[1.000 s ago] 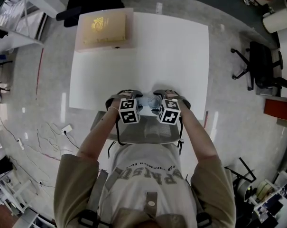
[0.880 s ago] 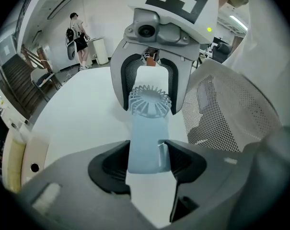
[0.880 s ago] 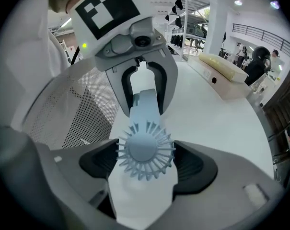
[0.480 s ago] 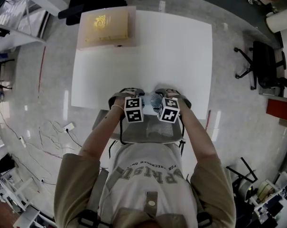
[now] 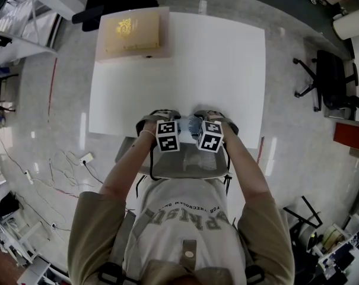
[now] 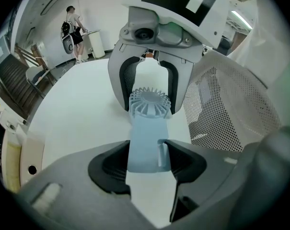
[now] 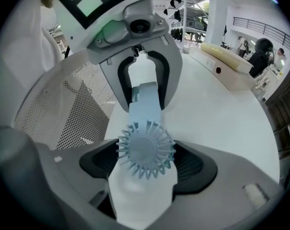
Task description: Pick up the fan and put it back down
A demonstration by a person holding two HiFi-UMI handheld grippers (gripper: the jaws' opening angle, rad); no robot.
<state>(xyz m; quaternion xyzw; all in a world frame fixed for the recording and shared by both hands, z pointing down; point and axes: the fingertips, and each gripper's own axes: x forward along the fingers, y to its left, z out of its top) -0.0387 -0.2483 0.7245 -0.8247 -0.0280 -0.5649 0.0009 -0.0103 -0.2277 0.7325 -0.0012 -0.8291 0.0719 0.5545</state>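
The pale blue fan [image 5: 190,124] sits at the near edge of the white worktop [image 5: 185,64], gripped at both ends. The left gripper [image 6: 145,163] has its jaws clamped on the handle, and the right gripper [image 7: 144,164] has its jaws clamped on the round ribbed head. The long axis runs crosswise from left gripper to right, head toward the person's right. I cannot tell whether it touches the worktop.
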